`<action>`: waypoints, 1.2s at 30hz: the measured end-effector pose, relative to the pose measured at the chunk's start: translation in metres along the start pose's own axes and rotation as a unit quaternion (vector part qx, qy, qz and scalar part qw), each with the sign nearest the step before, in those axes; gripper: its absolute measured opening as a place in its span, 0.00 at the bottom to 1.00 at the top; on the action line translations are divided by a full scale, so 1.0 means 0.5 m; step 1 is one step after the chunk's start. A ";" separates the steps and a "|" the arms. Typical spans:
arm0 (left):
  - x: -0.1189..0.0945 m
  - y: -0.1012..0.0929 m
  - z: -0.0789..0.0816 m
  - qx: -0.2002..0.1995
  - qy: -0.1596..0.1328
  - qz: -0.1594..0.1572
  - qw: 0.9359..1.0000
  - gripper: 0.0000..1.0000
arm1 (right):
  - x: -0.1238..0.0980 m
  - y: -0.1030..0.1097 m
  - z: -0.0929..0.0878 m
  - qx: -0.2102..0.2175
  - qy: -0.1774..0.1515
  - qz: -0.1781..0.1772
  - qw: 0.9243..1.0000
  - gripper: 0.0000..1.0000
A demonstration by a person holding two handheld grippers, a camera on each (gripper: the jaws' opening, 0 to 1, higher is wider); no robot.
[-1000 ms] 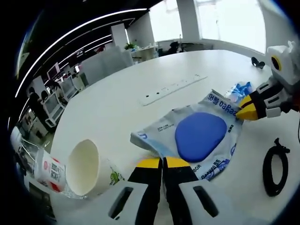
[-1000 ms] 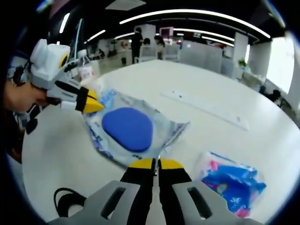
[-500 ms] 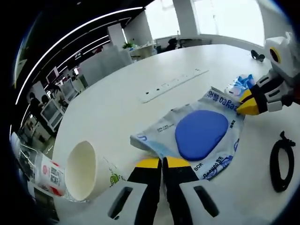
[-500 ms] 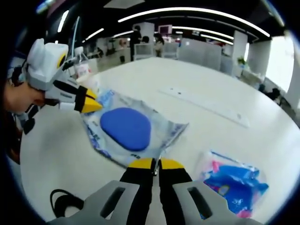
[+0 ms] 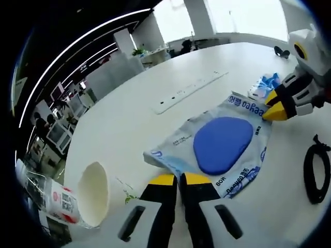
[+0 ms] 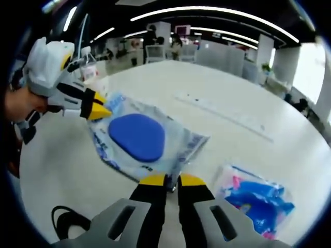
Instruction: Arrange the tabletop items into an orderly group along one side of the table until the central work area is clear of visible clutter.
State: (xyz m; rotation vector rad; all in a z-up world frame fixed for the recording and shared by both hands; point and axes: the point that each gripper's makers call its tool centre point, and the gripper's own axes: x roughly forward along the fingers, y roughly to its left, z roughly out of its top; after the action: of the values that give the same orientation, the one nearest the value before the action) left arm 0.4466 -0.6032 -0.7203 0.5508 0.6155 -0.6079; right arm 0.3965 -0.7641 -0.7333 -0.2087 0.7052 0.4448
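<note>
A clear plastic bag (image 5: 227, 150) with a blue oval pad inside lies on the white table (image 5: 124, 119). My left gripper (image 5: 176, 179) is shut on the bag's near edge. My right gripper (image 5: 273, 110) enters the left gripper view from the right and pinches the opposite corner. In the right gripper view the same bag (image 6: 139, 139) stretches between my right gripper (image 6: 167, 180), shut on its thin edge, and the left gripper (image 6: 101, 110) at the far corner.
A paper cup (image 5: 93, 194) lies on its side beside a labelled bottle (image 5: 58, 199) near the table edge. A black cable loop (image 5: 315, 173) and a blue packet (image 6: 257, 199) lie close to the bag. A white power strip (image 5: 189, 92) runs across the middle.
Both views have shifted slightly with the hands. The bag stays held at both ends and has barely moved.
</note>
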 end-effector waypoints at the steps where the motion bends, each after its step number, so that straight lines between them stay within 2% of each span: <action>1: -0.001 0.002 -0.002 -0.001 0.002 0.002 1.000 0.04 | -0.002 0.001 0.000 0.003 0.000 0.002 1.000 0.05; 6: -0.003 0.007 -0.003 -0.018 0.005 0.006 1.000 0.05 | -0.005 0.004 -0.009 0.002 0.006 -0.004 1.000 0.07; 13: -0.016 0.010 -0.004 -0.021 0.006 0.008 1.000 0.09 | -0.008 -0.001 -0.002 -0.010 0.004 -0.015 1.000 0.10; 22: -0.043 0.007 0.006 -0.016 -0.008 0.017 1.000 0.17 | -0.027 -0.004 0.010 -0.025 -0.006 -0.019 0.999 0.22; 26: -0.056 -0.010 0.002 -0.013 -0.013 0.005 1.000 0.17 | -0.039 0.006 0.016 -0.042 -0.014 -0.014 0.999 0.26; 29: -0.058 -0.022 -0.005 -0.008 -0.011 -0.003 1.000 0.18 | -0.041 0.016 0.014 -0.062 -0.007 -0.008 0.998 0.27; 31: -0.061 -0.029 -0.008 0.022 -0.007 -0.013 1.000 0.18 | -0.046 0.020 0.014 -0.080 -0.003 -0.009 0.997 0.27; 36: -0.065 -0.037 -0.020 0.016 -0.001 -0.023 1.000 0.25 | -0.045 0.028 0.008 -0.092 0.005 0.000 0.996 0.28</action>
State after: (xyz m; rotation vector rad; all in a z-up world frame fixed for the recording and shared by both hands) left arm 0.4095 -0.5985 -0.7109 0.5670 0.6189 -0.6623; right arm 0.3773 -0.7575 -0.7157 -0.3845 0.6742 0.5097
